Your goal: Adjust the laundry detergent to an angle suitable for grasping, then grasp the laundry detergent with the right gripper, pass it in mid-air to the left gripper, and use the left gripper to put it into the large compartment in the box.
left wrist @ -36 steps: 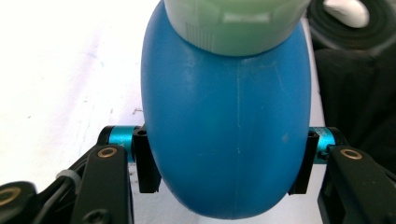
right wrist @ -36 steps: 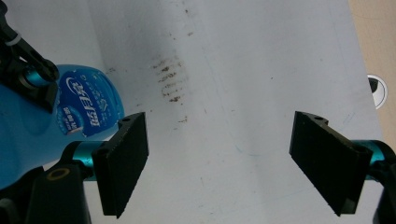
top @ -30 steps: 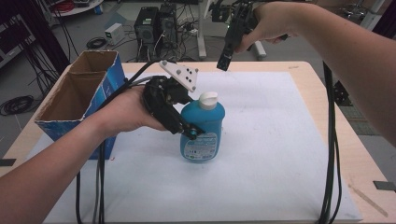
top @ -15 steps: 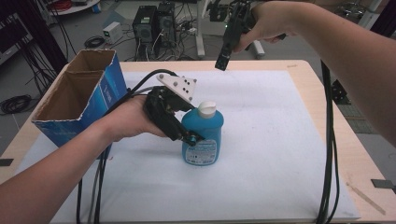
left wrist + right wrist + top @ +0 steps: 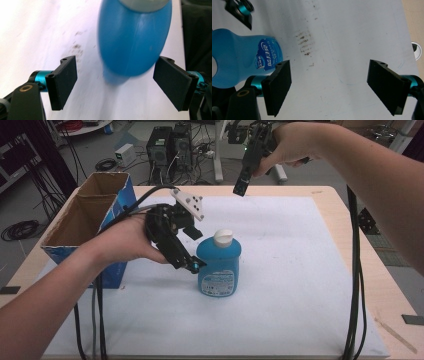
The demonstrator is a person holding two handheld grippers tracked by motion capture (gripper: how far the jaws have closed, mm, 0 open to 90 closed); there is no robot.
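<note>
- At the far left of the table [image 5: 345, 220], a cardboard box [image 5: 85, 227] with blue outer sides is standing with its top open, partly on the white sheet [image 5: 295, 285] that is covering most of the tabletop.
- Just right of the box, the person's left hand [image 5: 127, 242] is holding the left gripper [image 5: 192, 266] low, beside the blue bottle [image 5: 218, 265].
- Seen from the left gripper view, its jaws are standing wide apart, and the blue bottle [image 5: 133, 37] is sitting between them and a little beyond, blurred; the right-hand pad [image 5: 172, 80] is lying very near the bottle's side, though whether it is touching I cannot tell.
- Near the middle of the sheet, the bottle is standing upright, its white cap [image 5: 223, 237] on top and its label facing the person.
- Farther right and toward the back edge, the right hand [image 5: 287, 142] is holding the right gripper [image 5: 240, 187] well above the table, pointing down.
- Looking along the right gripper's own view, its jaws are gaping open with nothing but the sheet between them, and the bottle [image 5: 242, 62] is showing at the left, apart from them.
- Dark smudges [image 5: 304, 41] are marking the sheet beside the bottle in that view.
- Behind the table, computer towers [image 5: 170, 145] and cables are sitting on the floor.
</note>
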